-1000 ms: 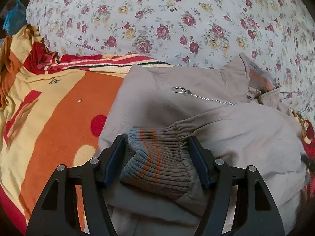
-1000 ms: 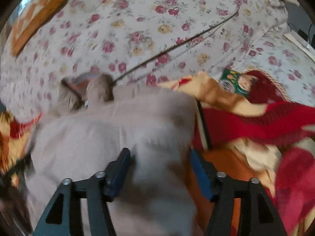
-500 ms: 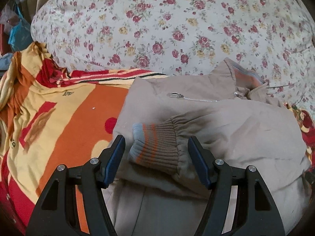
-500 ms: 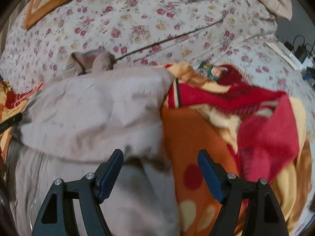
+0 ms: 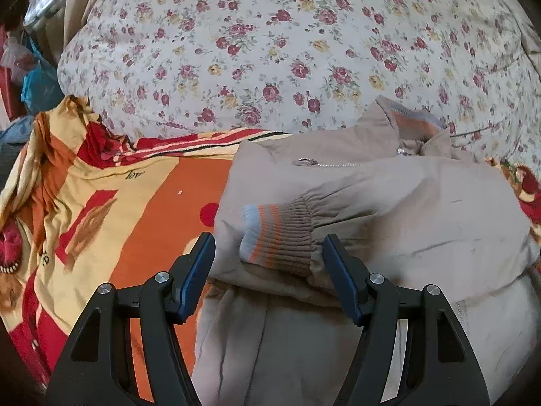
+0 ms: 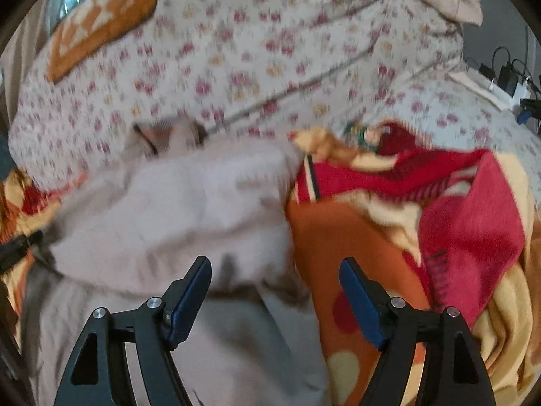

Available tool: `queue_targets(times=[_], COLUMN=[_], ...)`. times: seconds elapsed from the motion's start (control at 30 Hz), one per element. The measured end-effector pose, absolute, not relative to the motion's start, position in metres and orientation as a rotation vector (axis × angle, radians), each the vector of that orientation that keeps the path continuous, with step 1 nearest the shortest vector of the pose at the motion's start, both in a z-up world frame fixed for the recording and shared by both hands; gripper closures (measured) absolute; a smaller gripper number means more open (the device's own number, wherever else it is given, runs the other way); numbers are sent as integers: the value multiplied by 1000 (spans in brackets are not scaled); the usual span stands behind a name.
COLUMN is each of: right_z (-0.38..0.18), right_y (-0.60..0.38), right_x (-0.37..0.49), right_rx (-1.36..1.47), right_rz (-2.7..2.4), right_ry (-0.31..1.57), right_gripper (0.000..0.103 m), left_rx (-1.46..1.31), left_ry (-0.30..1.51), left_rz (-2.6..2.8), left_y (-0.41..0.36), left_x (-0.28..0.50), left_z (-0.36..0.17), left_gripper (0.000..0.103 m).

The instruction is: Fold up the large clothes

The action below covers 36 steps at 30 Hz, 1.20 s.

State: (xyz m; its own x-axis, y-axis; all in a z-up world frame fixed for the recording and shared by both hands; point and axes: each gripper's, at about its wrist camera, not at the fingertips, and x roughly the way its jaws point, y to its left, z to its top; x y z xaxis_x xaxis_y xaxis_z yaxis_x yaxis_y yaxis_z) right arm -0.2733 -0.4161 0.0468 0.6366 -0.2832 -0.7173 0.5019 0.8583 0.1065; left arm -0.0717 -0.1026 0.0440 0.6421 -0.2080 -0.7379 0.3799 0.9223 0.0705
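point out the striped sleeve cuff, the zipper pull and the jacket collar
striped sleeve cuff (image 5: pixel 277 237), left wrist view, middle of the ribbing
zipper pull (image 5: pixel 304 161), left wrist view, metal tab
jacket collar (image 5: pixel 410 121), left wrist view, striped inner knit

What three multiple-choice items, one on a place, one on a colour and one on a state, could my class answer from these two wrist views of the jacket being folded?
1. Where does the ribbed cuff lie?
A. across the chest of the beige jacket
B. on the floral quilt
C. off the bed

2. What colour are the cuff's thin stripes?
A. green
B. orange
C. black

3. How does the left gripper stand?
A. shut on the cuff
B. shut on the zip
C. open, holding nothing

Answers:
1 A, the sleeve is folded over the jacket's front, below the zip.
2 B, orange bands cross the brown ribbing beside a pale blue edge.
3 C, both pads stand apart from the cuff.
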Motion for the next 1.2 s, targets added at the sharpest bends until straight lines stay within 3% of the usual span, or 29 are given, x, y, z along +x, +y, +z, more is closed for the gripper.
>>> queue_targets(times=[0.2, 0.33, 0.77, 1.2], right_z=[34, 5, 36, 38], right_y=[-428, -438, -417, -383], right_x=[-246, -235, -275, -331], right_rx=[241, 259, 311, 304], right_rz=[-502, -532, -430, -304], right_ry=[773, 924, 814, 858], right_gripper=[20, 20, 20, 20], left_rx=[178, 113, 60, 80], left_ry=[862, 911, 917, 898], left_rz=[-292, -279, -236, -311], left_y=[-87, -72, -32, -17], left_x=[-56, -44, -57, -110], left_z=[37, 31, 40, 61], left_gripper=[36, 36, 36, 36])
